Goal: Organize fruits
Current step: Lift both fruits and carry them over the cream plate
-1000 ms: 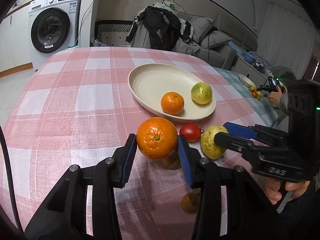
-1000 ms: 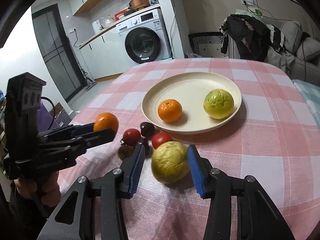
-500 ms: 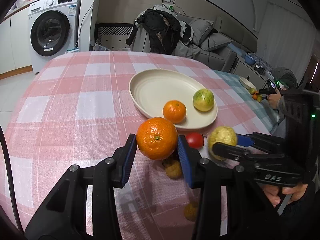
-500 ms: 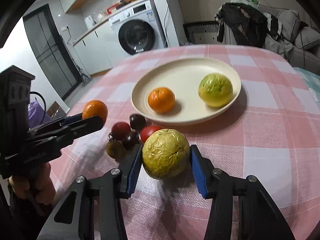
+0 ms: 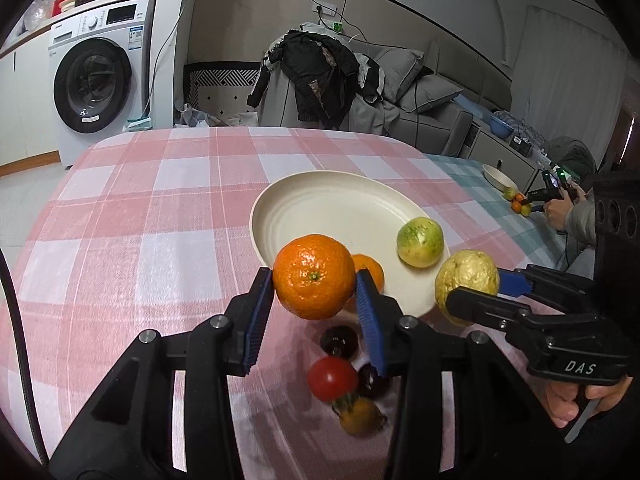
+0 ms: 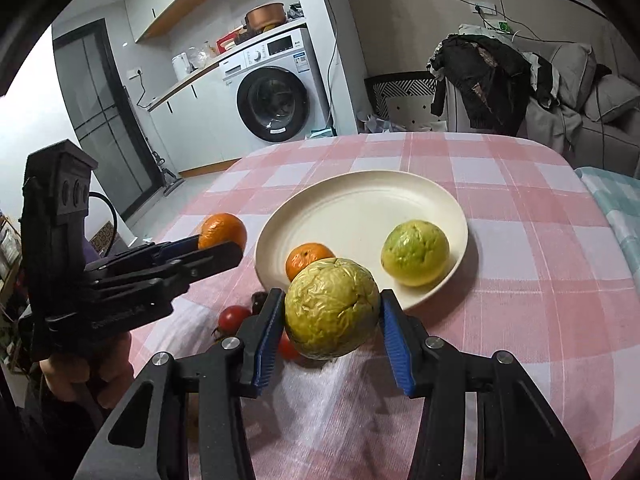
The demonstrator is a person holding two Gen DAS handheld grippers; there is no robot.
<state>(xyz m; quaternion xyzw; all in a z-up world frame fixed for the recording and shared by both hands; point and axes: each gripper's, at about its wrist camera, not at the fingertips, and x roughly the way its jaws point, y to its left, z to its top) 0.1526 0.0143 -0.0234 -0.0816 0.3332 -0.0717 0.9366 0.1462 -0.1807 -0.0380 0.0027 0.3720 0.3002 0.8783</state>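
A person's two claws hold fruit above a worktop (image 5: 132,216) covered in pink-and-white check cloth. The left claw (image 5: 316,292) is clamped on an orange (image 5: 314,280), its blue pads pressing both sides, the fruit lifted clear of the cloth at the near rim of a cream plate (image 5: 320,204). The right claw (image 6: 332,316) is clamped on a wrinkled yellow-green guava (image 6: 332,308), likewise held off the cloth just short of the plate's near edge. On the plate lie a smaller orange (image 6: 306,258), close to the near rim, and a smoother green guava (image 6: 416,252) to its right, the two apart. On the cloth below the claws sits a small cluster: a red tomato (image 5: 332,376), two dark round fruits (image 5: 340,340) and a blurred yellow-brown one (image 5: 360,416), nearest the camera. A washing machine (image 6: 276,92) stands behind the worktop, and clothes (image 5: 316,72) are heaped over a chair back. At the far right, another person (image 5: 576,216) sits at a second worktop with fruit.
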